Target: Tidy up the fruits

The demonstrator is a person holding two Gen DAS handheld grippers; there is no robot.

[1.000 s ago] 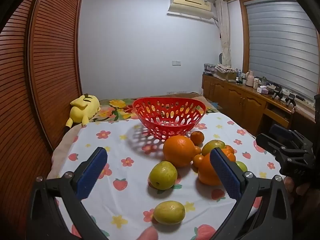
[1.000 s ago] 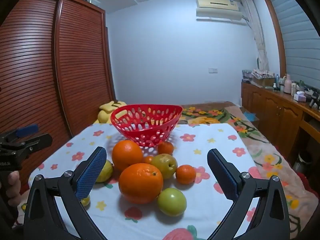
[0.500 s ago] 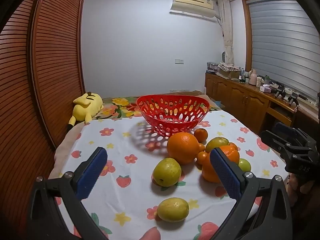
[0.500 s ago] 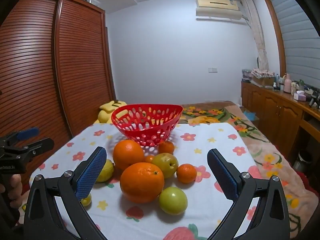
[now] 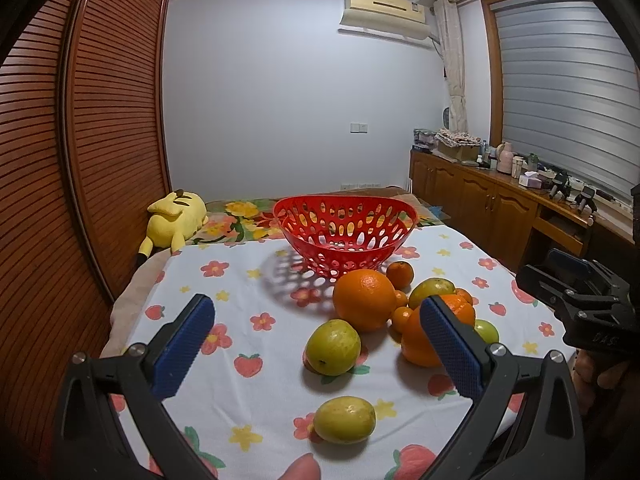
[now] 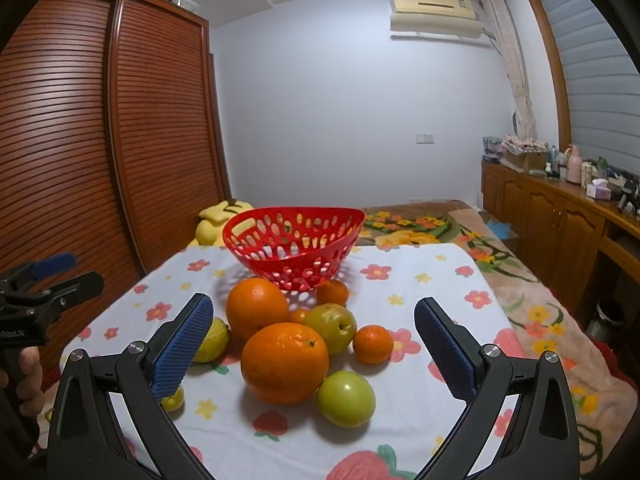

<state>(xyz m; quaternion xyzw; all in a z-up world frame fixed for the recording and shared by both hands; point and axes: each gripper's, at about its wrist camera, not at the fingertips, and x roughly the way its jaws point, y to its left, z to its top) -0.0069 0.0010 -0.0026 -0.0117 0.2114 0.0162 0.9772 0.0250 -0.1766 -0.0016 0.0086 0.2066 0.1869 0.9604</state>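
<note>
An empty red perforated basket (image 5: 346, 236) (image 6: 294, 242) stands at the far middle of a floral tablecloth. In front of it lie two large oranges (image 6: 285, 362) (image 5: 364, 299), several small tangerines (image 6: 373, 343), and several green-yellow fruits (image 5: 333, 346) (image 5: 344, 419) (image 6: 346, 398). My left gripper (image 5: 316, 340) is open and empty, above the near table edge, with the green fruits between its fingers. My right gripper (image 6: 312, 344) is open and empty, with the nearest orange between its fingers; it also shows at the right of the left wrist view (image 5: 576, 296).
A yellow plush toy (image 5: 175, 216) lies on the flowered bedspread beyond the table's far left corner. A louvred wooden wardrobe (image 5: 80, 160) runs along the left. A wooden sideboard (image 5: 500, 204) with bottles stands at the right under the window.
Both grippers have lowered and edged slightly toward the fruit pile; the fruits sit a little higher in both views. Nothing was taken hold of.
</note>
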